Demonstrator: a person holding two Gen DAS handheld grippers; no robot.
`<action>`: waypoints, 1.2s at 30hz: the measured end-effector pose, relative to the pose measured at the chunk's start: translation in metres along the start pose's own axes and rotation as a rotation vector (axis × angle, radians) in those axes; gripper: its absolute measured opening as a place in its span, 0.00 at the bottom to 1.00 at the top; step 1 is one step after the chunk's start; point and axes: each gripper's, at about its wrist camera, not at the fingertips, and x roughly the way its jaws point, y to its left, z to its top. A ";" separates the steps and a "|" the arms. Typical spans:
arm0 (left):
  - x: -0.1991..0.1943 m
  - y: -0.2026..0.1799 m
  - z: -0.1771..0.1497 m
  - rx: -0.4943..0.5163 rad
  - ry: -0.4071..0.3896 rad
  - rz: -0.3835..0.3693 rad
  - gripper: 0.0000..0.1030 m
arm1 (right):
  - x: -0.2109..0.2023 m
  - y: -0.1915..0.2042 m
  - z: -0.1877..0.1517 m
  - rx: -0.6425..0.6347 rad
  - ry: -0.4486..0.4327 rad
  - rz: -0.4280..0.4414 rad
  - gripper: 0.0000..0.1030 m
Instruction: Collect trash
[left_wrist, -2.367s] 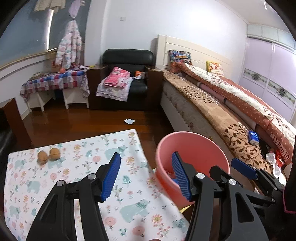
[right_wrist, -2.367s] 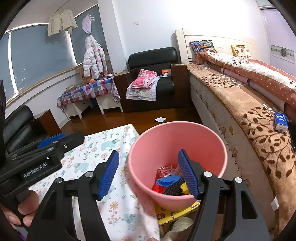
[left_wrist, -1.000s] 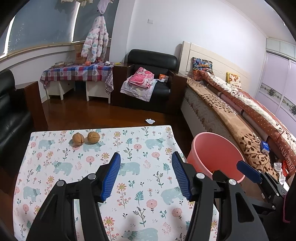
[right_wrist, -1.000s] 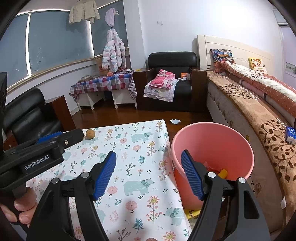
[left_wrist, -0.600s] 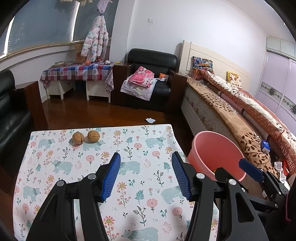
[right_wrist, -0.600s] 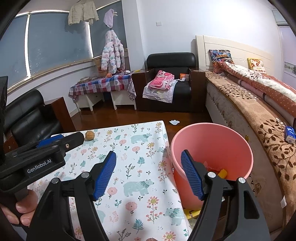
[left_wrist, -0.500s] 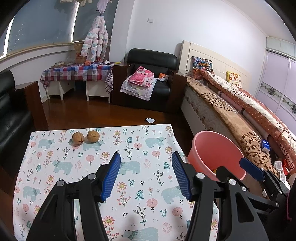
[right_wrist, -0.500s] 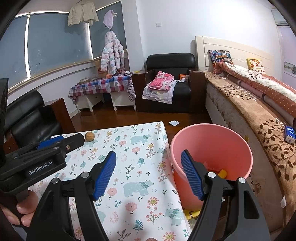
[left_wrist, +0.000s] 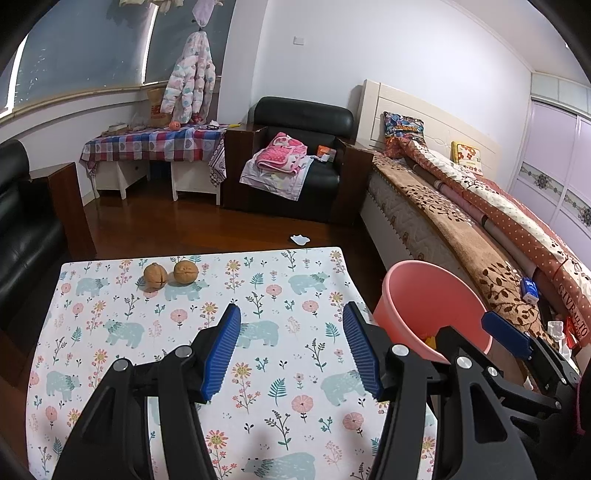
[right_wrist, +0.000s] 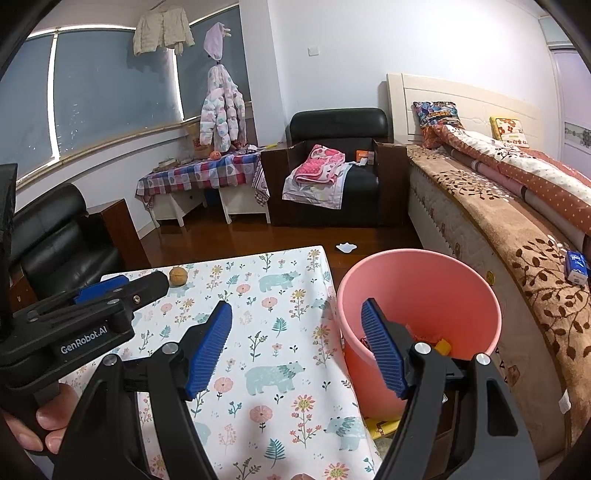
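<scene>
Two brown walnuts (left_wrist: 170, 275) lie side by side near the far left of the table with the bear-and-flower cloth (left_wrist: 266, 280); the right wrist view shows one walnut (right_wrist: 178, 276). A pink bucket (right_wrist: 417, 280) stands off the table's right edge with coloured scraps in its bottom; the same bucket (left_wrist: 424, 291) is in the left wrist view. My left gripper (left_wrist: 291, 347) hangs open over the middle of the cloth, with nothing between its blue pads. My right gripper (right_wrist: 295, 343) is open too, one finger over the cloth and the other over the bucket.
A bed (left_wrist: 461, 206) with brown and red covers runs along the right. A black armchair (left_wrist: 295, 155) with pink cloths stands at the back, a checked side table (left_wrist: 155, 144) left of it. A white scrap (left_wrist: 300, 239) lies on the wooden floor. A black sofa (right_wrist: 55, 236) is at the left.
Since the earliest frames both grippers have drawn back from the bucket, so that the whole table top shows. Over the last second nothing has visibly moved.
</scene>
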 end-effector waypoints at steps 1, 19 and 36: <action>0.000 0.000 -0.001 -0.001 0.001 0.000 0.55 | 0.000 0.000 0.001 0.000 -0.001 0.000 0.71; 0.000 -0.001 0.000 0.000 0.002 0.000 0.55 | -0.002 0.001 0.004 0.001 -0.003 0.000 0.71; 0.001 -0.001 0.000 0.000 0.005 -0.001 0.55 | -0.001 0.003 0.008 0.004 0.003 0.003 0.71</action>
